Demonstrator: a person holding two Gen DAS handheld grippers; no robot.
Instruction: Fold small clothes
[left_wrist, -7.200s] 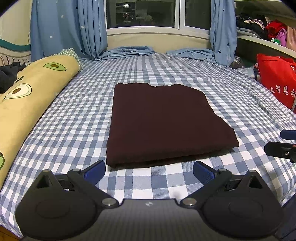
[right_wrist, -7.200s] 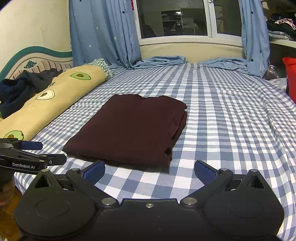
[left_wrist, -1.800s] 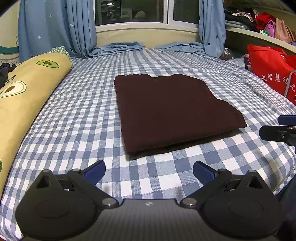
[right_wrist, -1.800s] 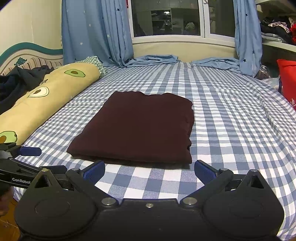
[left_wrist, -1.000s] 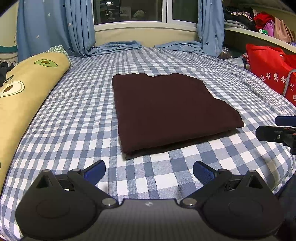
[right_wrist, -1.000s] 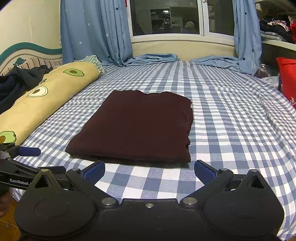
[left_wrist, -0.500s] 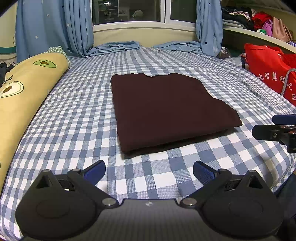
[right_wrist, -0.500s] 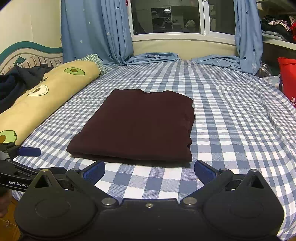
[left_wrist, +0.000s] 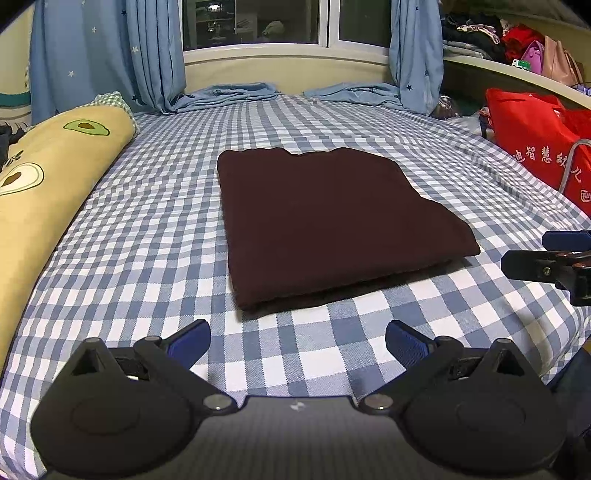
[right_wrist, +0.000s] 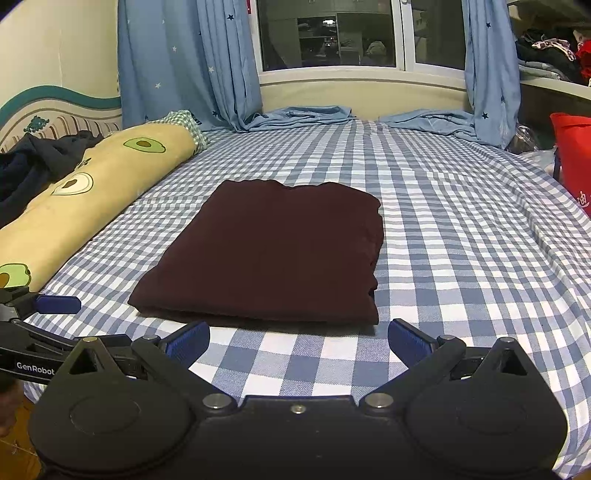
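Note:
A dark maroon garment (left_wrist: 325, 218) lies folded into a flat rectangle in the middle of the blue-and-white checked bed (left_wrist: 147, 236). The right wrist view shows the same garment (right_wrist: 273, 254) with its layered fold edge on the right side. My left gripper (left_wrist: 297, 338) hovers open just short of the garment's near edge, nothing between its blue-padded fingers. My right gripper (right_wrist: 298, 338) is open too, held just before the near edge and empty. Each gripper shows at the edge of the other's view: the right one (left_wrist: 554, 254), the left one (right_wrist: 40, 317).
A long yellow avocado-print bolster (left_wrist: 44, 184) lies along the bed's left side, dark clothes (right_wrist: 40, 162) heaped behind it. A red bag (left_wrist: 543, 147) stands off the right side. Blue curtains (right_wrist: 184, 62) pool on the bed below the window.
Over the last second both grippers have barely drifted. The garment lies unmoved and both grippers stay open. Since 7.2 s ago the garment's near edge looks neater and squarer.

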